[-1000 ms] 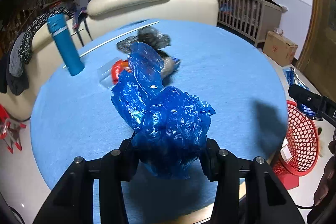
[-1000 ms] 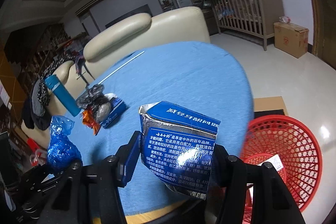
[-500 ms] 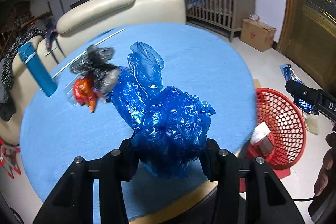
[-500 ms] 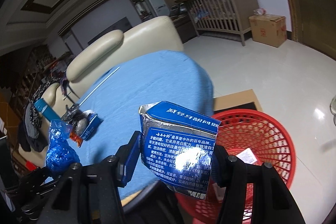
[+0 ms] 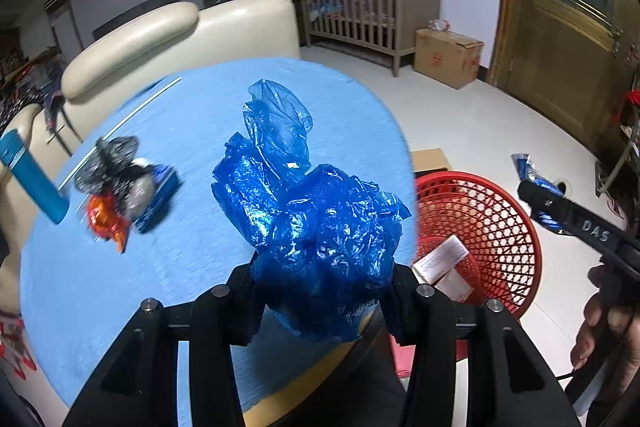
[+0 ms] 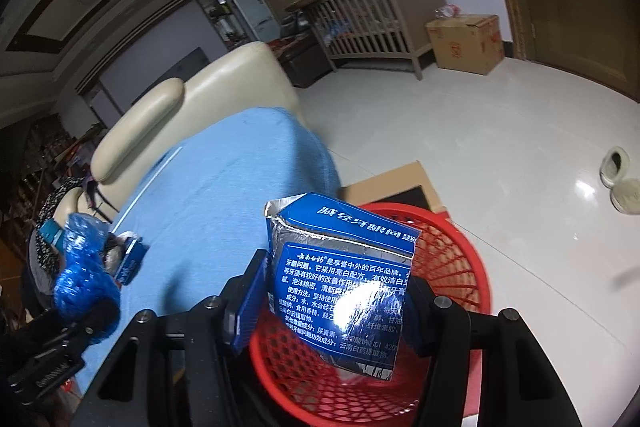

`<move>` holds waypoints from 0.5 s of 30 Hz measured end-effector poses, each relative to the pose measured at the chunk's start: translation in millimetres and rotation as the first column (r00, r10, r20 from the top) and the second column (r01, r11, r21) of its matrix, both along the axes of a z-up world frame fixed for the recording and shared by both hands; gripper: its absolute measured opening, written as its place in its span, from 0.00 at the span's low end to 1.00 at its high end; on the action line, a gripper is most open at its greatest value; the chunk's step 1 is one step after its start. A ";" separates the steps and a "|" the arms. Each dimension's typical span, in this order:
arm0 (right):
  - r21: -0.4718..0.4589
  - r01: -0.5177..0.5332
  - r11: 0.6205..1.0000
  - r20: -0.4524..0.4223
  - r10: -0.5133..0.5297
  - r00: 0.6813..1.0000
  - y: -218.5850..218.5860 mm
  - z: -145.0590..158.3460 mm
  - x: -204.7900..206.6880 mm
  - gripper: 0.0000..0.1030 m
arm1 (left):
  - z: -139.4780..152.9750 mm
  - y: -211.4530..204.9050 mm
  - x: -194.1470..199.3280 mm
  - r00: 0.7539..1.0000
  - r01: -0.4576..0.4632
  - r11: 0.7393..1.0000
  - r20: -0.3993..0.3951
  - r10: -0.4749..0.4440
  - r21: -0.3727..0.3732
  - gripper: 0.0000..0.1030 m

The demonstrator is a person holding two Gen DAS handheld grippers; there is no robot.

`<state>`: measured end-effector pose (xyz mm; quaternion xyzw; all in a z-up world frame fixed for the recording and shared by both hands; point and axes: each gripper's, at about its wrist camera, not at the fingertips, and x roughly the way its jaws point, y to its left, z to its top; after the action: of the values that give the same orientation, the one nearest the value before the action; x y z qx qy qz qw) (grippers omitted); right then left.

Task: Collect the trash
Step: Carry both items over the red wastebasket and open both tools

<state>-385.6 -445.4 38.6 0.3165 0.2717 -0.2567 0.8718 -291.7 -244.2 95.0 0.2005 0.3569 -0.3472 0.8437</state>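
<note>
My left gripper (image 5: 324,291) is shut on a crumpled blue plastic bag (image 5: 316,219), held over the near edge of the round blue table (image 5: 168,291). The red mesh basket (image 5: 492,227) stands on the floor to its right, with white card pieces (image 5: 444,259) inside. My right gripper (image 6: 340,295) is shut on a flattened blue toothpaste box (image 6: 344,291) and hangs directly above the red basket (image 6: 452,259). The right gripper (image 5: 576,223) also shows at the left wrist view's right edge. More trash lies on the table: a black bag, an orange wrapper (image 5: 106,221) and a small blue box (image 5: 158,187).
A blue bottle (image 5: 28,179) stands at the table's left edge. A cream sofa (image 5: 168,31) sits behind the table. A wooden crib (image 5: 360,15) and a cardboard box (image 5: 448,57) are on the far floor. Slippers (image 6: 620,183) lie on the white tiles.
Both grippers have swung right, off the table toward the red basket. The toothpaste box now hangs over the basket; the blue bag has reached the table's near right edge. Neither grip has changed.
</note>
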 end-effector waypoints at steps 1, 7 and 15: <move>0.004 0.005 1.000 -0.007 -0.005 1.000 -2.6 -3.1 -2.1 0.59 | -0.6 -4.9 -2.8 1.000 0.010 1.000 0.001 -0.010 0.003 0.49; 0.043 0.000 0.999 -0.053 0.002 0.999 -10.0 -22.0 -5.9 0.59 | -3.6 -26.2 -13.9 0.999 0.055 0.998 -0.001 -0.055 0.021 0.49; 0.113 -0.022 0.993 -0.143 0.038 0.989 -13.5 -52.6 -0.8 0.72 | -9.4 -44.4 -23.5 0.996 0.093 0.995 -0.005 -0.093 0.047 0.49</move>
<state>-386.4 -458.9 -14.0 0.3410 0.3528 -0.2501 0.8347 -315.2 -288.6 85.6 0.2363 0.3567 -0.3778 0.8211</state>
